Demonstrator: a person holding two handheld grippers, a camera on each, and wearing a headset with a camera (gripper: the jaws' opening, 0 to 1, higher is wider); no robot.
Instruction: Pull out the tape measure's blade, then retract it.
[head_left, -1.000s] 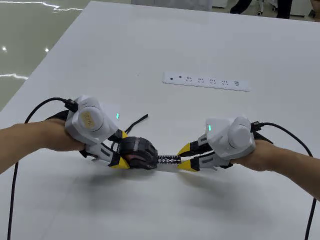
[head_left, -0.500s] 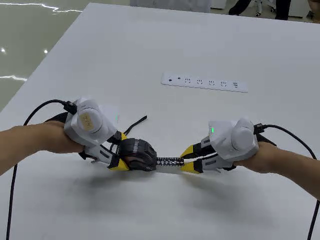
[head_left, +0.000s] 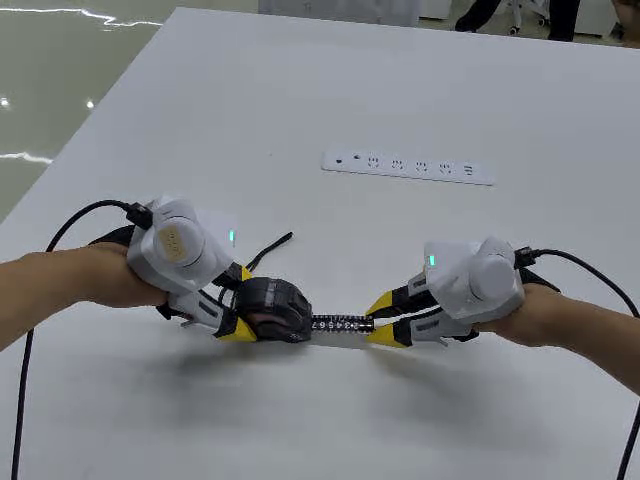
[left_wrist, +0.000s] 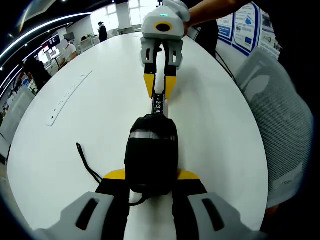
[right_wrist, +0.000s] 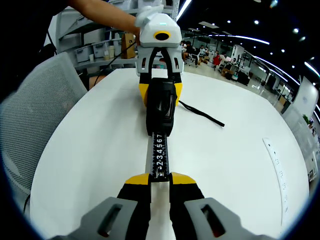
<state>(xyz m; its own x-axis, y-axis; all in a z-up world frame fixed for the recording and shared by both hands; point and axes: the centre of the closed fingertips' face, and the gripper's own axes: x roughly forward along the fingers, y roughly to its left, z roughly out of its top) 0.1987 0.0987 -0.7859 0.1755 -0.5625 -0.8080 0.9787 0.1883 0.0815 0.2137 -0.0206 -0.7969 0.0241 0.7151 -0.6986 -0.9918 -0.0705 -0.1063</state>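
Two claws share the work here. Your left claw (left_wrist: 151, 176) pinches the black tape measure (left_wrist: 151, 147) by the sides of its case, and your right claw (right_wrist: 160, 179) is pressed together on the tip of the blade (right_wrist: 159, 150). Only a short piece of blade is out, with the numbers facing up. The tape measure sits low at the worktop (head_left: 300, 100), between the two claws, on the side near you.

I think the risk is at the tip. If the right claw pulls away from the line of the blade, or holds too lightly, the blade may slip out and snap back. A hard pull may also turn the case inside the left claw.

The long axis runs from claw to claw, and the mouth of the case points to your right claw. The strap (head_left: 272, 247) trails off on the far side.
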